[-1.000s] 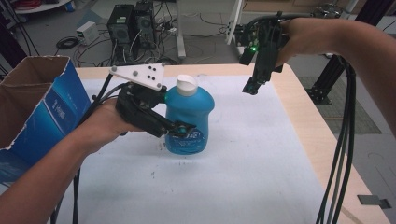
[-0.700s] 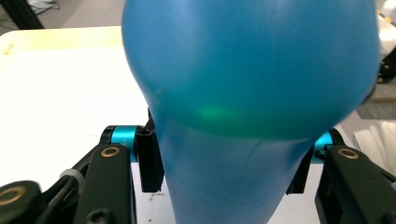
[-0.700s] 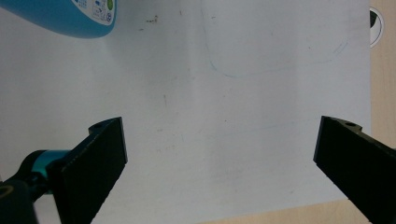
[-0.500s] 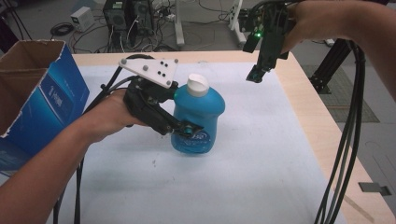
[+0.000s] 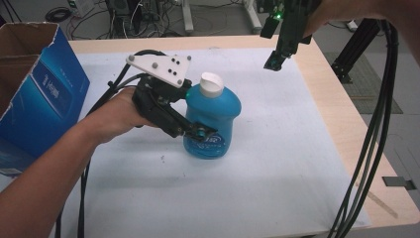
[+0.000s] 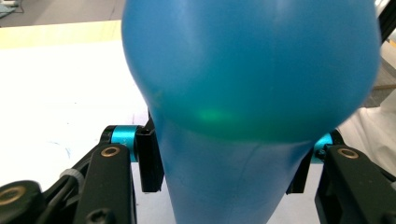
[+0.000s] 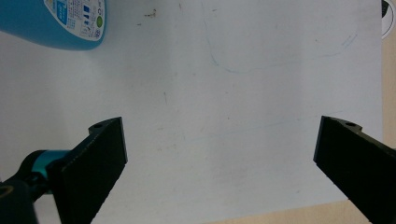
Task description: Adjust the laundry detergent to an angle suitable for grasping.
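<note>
A blue plastic bottle with a white cap is near the middle of the white sheet, leaning a little to the right. My left gripper comes in from the left and is shut on its lower body. In the left gripper view both pads press the bottle at its narrower part. Whether its base touches the sheet I cannot tell. My right gripper hangs high over the back right of the table, open and empty. Its jaws look down on bare sheet, with the bottle at the top left.
An open blue cardboard box stands at the left edge of the table. The white sheet covers most of the wooden tabletop. Black cables hang from the right hand along the table's right side.
The left hand has sunk slightly toward the sheet with the bottle still gripped. The right gripper holds its place, jaws still wide.
</note>
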The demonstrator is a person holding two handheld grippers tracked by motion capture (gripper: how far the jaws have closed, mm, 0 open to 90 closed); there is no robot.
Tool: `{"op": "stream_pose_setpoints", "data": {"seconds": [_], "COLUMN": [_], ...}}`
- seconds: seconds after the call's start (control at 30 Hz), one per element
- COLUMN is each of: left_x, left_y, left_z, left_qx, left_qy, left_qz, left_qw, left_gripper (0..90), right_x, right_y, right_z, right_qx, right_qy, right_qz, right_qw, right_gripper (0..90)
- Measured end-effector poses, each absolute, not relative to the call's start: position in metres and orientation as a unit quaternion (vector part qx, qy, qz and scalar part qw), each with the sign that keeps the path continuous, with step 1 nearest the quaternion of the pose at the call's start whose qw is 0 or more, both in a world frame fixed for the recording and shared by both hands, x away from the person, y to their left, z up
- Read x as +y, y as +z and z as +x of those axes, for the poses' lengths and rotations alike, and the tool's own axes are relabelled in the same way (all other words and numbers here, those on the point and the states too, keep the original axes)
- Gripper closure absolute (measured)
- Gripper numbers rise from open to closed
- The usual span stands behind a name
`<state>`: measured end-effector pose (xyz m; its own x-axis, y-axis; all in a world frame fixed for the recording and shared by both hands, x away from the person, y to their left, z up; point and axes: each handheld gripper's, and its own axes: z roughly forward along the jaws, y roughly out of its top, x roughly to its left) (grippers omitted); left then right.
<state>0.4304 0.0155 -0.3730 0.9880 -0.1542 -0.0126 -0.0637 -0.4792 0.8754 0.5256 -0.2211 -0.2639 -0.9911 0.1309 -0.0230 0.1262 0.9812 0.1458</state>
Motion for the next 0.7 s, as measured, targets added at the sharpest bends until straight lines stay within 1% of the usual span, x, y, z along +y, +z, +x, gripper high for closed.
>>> {"op": "stream_pose_setpoints", "data": {"seconds": [0.33,0.53,0.7], "left_x": [0.008,0.011,0.012], "left_y": [-0.385,-0.387,-0.388], "left_z": [0.430,0.432,0.431], "left_qx": [-0.070,-0.086,-0.075], "left_qy": [-0.059,-0.053,-0.062], "left_qz": [0.854,0.852,0.854], "left_qw": [0.513,0.513,0.511], "left_gripper": [45.3,44.7,44.4], "right_x": [-0.223,-0.223,-0.222], "right_y": [-0.266,-0.266,-0.266], "right_z": [0.526,0.525,0.525], "right_qx": [0.995,0.995,0.995], "right_qy": [0.072,0.072,0.072], "right_qz": [0.069,0.071,0.069], "right_qw": [0.015,0.015,0.016], "right_gripper": [1.9,1.9,1.9]}}
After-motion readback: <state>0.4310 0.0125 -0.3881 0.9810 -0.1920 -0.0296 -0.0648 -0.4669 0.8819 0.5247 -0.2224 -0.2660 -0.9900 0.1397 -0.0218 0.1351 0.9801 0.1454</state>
